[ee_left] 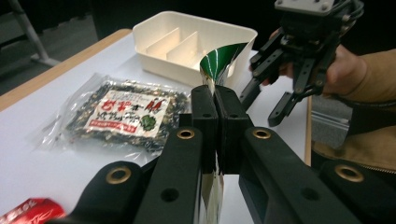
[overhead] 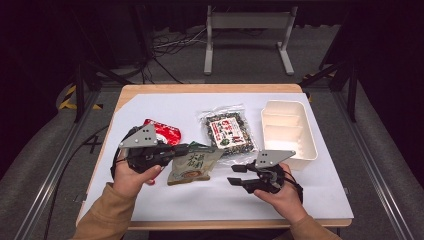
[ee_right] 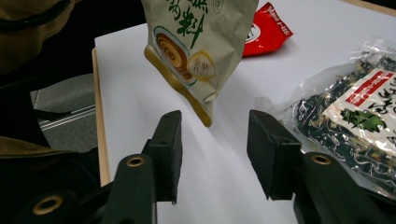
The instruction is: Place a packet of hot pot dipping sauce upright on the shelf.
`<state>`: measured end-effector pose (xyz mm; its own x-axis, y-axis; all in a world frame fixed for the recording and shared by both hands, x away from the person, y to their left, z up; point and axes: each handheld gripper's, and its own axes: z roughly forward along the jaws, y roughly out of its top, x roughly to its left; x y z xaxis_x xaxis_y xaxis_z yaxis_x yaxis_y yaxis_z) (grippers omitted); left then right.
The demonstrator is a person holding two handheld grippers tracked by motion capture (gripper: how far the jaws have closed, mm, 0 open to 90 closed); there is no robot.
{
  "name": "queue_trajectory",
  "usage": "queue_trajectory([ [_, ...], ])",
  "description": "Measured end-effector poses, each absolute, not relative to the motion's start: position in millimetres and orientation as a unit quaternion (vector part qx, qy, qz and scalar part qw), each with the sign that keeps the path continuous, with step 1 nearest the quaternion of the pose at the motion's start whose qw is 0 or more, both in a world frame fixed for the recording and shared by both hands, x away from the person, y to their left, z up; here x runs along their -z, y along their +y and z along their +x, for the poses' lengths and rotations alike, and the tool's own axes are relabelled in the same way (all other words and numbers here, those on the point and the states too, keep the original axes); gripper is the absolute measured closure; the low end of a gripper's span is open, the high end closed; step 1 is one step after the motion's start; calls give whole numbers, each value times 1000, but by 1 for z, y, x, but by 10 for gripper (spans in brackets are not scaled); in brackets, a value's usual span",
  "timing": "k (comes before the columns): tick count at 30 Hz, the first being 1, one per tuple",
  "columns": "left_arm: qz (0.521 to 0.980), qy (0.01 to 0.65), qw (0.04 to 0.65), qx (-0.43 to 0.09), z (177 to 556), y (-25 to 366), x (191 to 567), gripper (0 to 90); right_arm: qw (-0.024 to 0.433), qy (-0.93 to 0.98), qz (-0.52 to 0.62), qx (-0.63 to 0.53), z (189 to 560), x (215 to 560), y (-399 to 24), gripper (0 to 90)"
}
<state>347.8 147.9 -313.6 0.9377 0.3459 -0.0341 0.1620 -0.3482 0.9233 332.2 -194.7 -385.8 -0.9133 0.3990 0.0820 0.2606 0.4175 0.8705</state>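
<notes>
Forearms in tan sleeves came up from the bottom of the high view, each hand carrying a gripper. On the left, the left gripper (overhead: 186, 148) pinched the top edge of a green-and-cream snack pouch (overhead: 192, 165), which hung near the middle of the white table (overhead: 165, 200), between a red packet (overhead: 162, 131) and a clear bag of dark seaweed mix (overhead: 227, 132). A white divided tray (overhead: 288, 129) sat at the right. Just right of the pouch, the right gripper (overhead: 237, 175) pointed toward it with jaws apart and nothing between them.

Seen along the left gripper's own jaws, the two black pads were pressed together on the pouch's folded edge (ee_left: 219, 63), whose green foil curled up above them. Beyond it the right gripper (ee_left: 266, 102) stood spread, with the tray (ee_left: 191, 39) and the seaweed bag (ee_left: 126, 114) behind and to the left.

In the right gripper view the jaws stood well spread, and the pouch (ee_right: 198, 42) hung above and ahead of the gap, its lower corner nearest, clear of both pads. The red packet (ee_right: 266, 28) and the seaweed bag (ee_right: 355, 121) lay on the table behind.

Judging from this, the step was to bring the second gripper onto the pouch. It would go best by keeping the left pinch firm and the pouch steady, sliding the open jaws around the lower corner, then closing squarely on the flat of the pack rather than its slippery tip.
</notes>
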Motion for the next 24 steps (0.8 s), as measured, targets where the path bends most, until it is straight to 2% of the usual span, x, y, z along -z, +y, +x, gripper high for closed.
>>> queue_trajectory([
  [4,815,139,557,-74,344,139,315,879,74,830,197,-517,335,385,-190,489],
  [11,813,122,567,-55,339,127,317,879,49,817,177,-546,338,394,-180,454],
  [16,811,118,571,-53,337,123,318,879,25,799,170,-576,340,398,-176,446],
  [24,810,116,572,-50,336,118,321,878,30,793,163,-587,342,390,-175,477],
])
